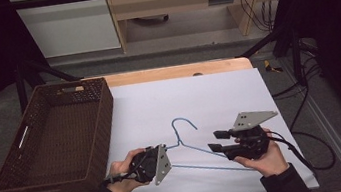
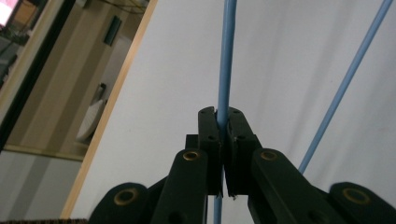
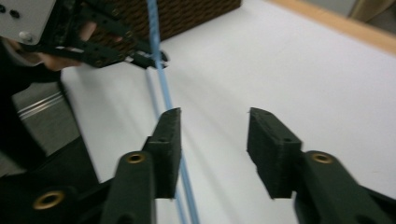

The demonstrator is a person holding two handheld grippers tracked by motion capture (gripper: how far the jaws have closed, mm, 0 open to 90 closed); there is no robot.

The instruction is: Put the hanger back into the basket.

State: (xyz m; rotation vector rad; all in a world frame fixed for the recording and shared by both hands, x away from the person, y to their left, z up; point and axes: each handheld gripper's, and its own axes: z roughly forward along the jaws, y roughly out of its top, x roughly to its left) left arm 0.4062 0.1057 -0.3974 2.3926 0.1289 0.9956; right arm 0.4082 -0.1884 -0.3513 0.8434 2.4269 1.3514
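Note:
A light blue wire hanger (image 1: 183,120) lies on the white table cover, its hook pointing away from me. My left gripper (image 1: 167,149) is shut on the hanger's left shoulder; in the left gripper view the jaws (image 2: 223,116) pinch the blue wire (image 2: 226,56), and a second wire (image 2: 345,79) runs past on the right. My right gripper (image 1: 212,140) hovers over the hanger's right arm with its jaws apart. In the right gripper view (image 3: 212,116) nothing sits between the pads; the blue wire (image 3: 161,88) passes under the left jaw toward the left gripper (image 3: 156,58).
A dark brown woven basket (image 1: 104,120) stands at the table's left, also seen at the top of the right gripper view (image 3: 196,11). The wooden table edge (image 1: 180,70) runs along the far side. Black cables (image 1: 312,151) trail off to the right.

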